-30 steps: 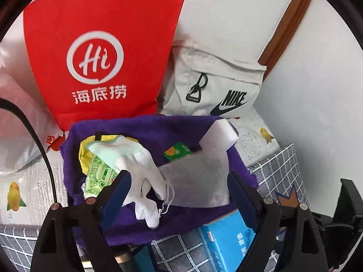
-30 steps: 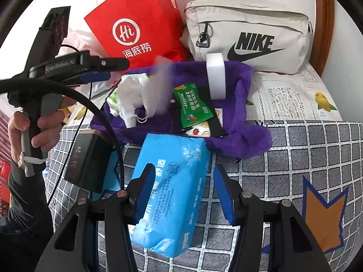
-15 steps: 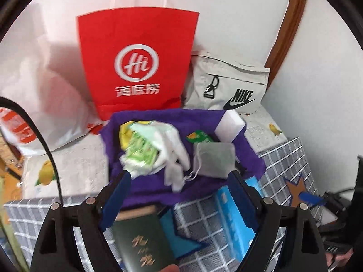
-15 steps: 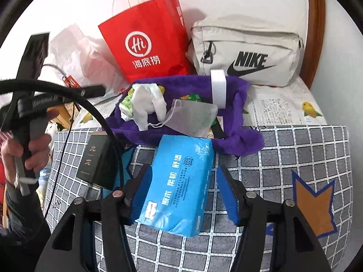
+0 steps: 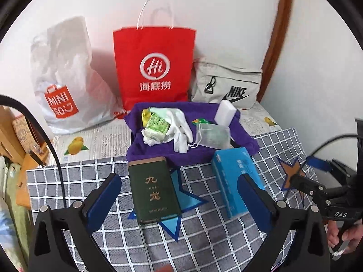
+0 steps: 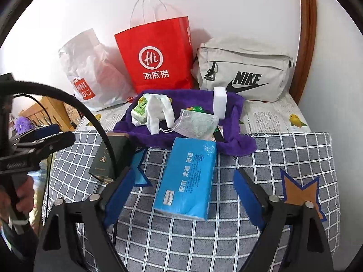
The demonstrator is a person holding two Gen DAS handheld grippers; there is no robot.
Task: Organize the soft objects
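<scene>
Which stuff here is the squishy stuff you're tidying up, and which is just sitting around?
For the job: purple towel, white glove, mesh pouch, white sponge, blue tissue pack, green packet.

Just sitting around: dark green box, red paper bag, Nike bag, Miniso plastic bag.

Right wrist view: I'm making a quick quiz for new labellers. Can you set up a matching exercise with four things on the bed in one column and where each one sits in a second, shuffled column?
Things:
1. blue tissue pack
2. white sponge block
3. dark green box
4. grey Nike bag

Places:
A. standing upright on the purple towel
B. against the wall, right of the red paper bag
C. on the checked cloth, between the open fingers of the right gripper
D. on the checked cloth, left of the tissue pack

Pairs: 1-C, 2-A, 3-D, 4-B
</scene>
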